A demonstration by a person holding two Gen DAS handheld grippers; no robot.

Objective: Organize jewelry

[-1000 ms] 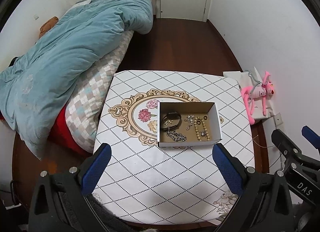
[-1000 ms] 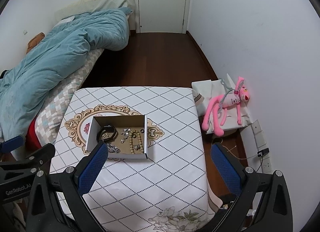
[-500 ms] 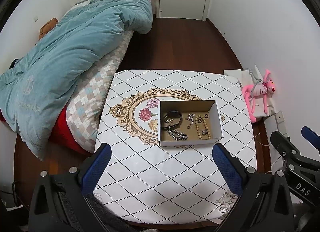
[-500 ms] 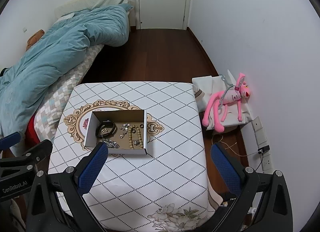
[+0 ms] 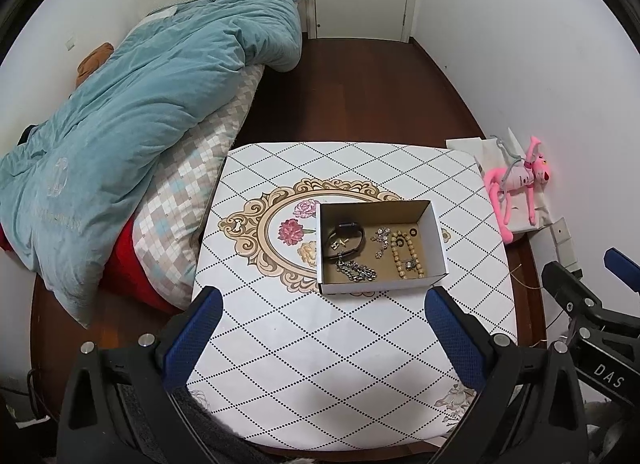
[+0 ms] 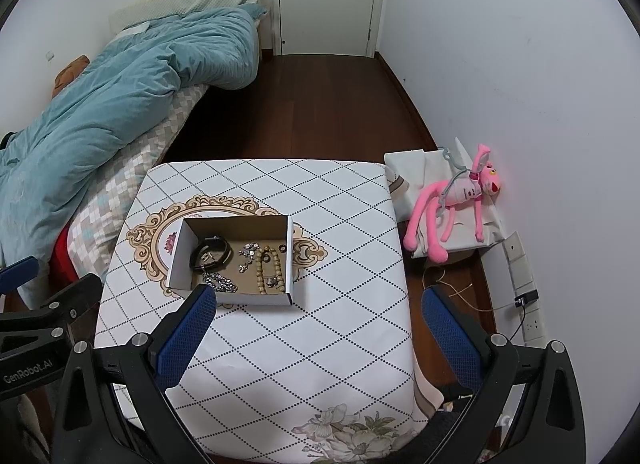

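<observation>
left wrist view: we see the left gripper (image 5: 320, 318) with its jaws spread wide, empty, over the near table (image 5: 320, 376) edge; bare cloth lies between it and the cardboard box (image 5: 380, 286). the right gripper (image 6: 316, 320) gapes too, one finger (image 6: 188, 328) overlapping the box's near corner. inside lie a black band (image 5: 346, 242), silver chain (image 5: 356, 270) and bead string (image 5: 406, 256); the smaller pieces we can't make out. a bed (image 5: 120, 136) crowds the table's left edge.

Even, soft indoor light, sharp focus — heavy fisheye bending (dark vignetted corners).
</observation>
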